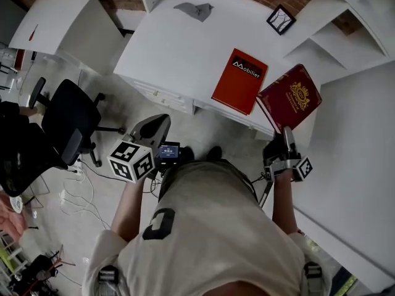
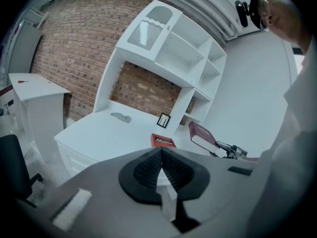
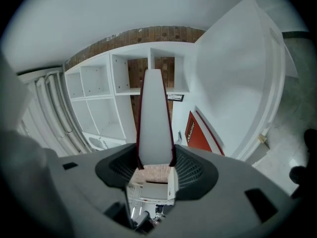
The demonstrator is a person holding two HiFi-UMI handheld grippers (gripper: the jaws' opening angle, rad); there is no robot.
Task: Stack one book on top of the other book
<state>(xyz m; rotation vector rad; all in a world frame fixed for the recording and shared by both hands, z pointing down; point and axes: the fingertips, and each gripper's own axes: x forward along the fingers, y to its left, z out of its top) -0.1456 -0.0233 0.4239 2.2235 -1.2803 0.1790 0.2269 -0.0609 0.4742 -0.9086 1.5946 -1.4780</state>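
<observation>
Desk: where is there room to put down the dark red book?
The desk is bare left of the red book, in front of the grey cloth. The right side is crowded: red book, picture frame.

On the tabletop [image 1: 179,48] a book [image 1: 239,81] lies near the front edge, with a small frame [image 1: 281,19] behind it to the right and what may be a crumpled cloth [image 1: 193,10] farther back to the left. A second book [image 1: 289,97] sits between the jaws of the right gripper [image 1: 287,133], just right of the lying book, by the tabletop's front right corner. The left gripper [image 1: 154,125] hangs in front of the tabletop over the floor, with a chair [image 1: 71,119] to its left and shelves [image 1: 345,36] behind the tabletop on the right.
</observation>
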